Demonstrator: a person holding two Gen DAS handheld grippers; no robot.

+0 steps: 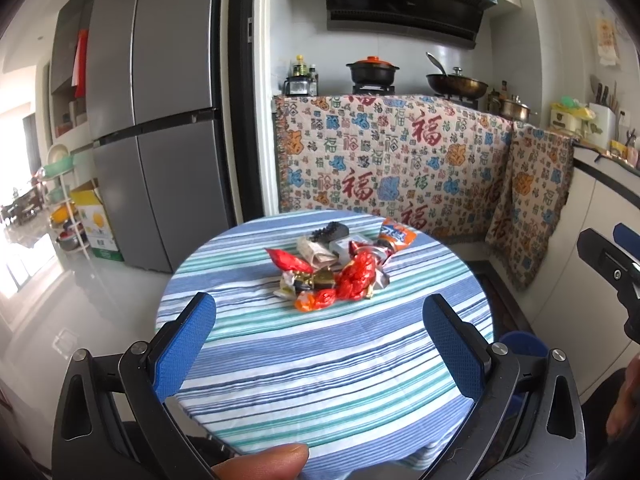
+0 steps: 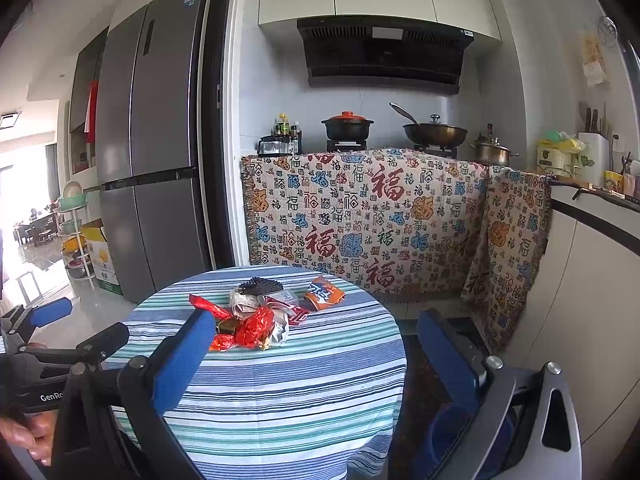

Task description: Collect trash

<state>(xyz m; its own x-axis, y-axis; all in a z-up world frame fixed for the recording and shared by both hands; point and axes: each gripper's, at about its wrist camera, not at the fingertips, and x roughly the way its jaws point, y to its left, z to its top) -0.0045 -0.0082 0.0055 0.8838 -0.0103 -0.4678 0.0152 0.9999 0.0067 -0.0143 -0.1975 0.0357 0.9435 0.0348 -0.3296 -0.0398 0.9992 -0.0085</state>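
In a kitchen with a grey refrigerator (image 1: 160,120), a round tabletop (image 1: 320,360) in striped cloth carries a heap of wrappers (image 1: 336,268) near its far side; the left gripper (image 1: 320,340) hovers short of it, jaws spread wide and empty, a thumb (image 1: 264,462) below. From the right wrist, the right gripper (image 2: 316,356) hangs beside the tabletop's right edge, jaws likewise spread, nothing held, the wrappers ahead to its left.

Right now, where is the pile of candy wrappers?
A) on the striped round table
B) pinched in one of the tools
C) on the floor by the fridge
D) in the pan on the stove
A: the wrappers lie heaped on the striped table, ahead of both open tools, which hold nothing.
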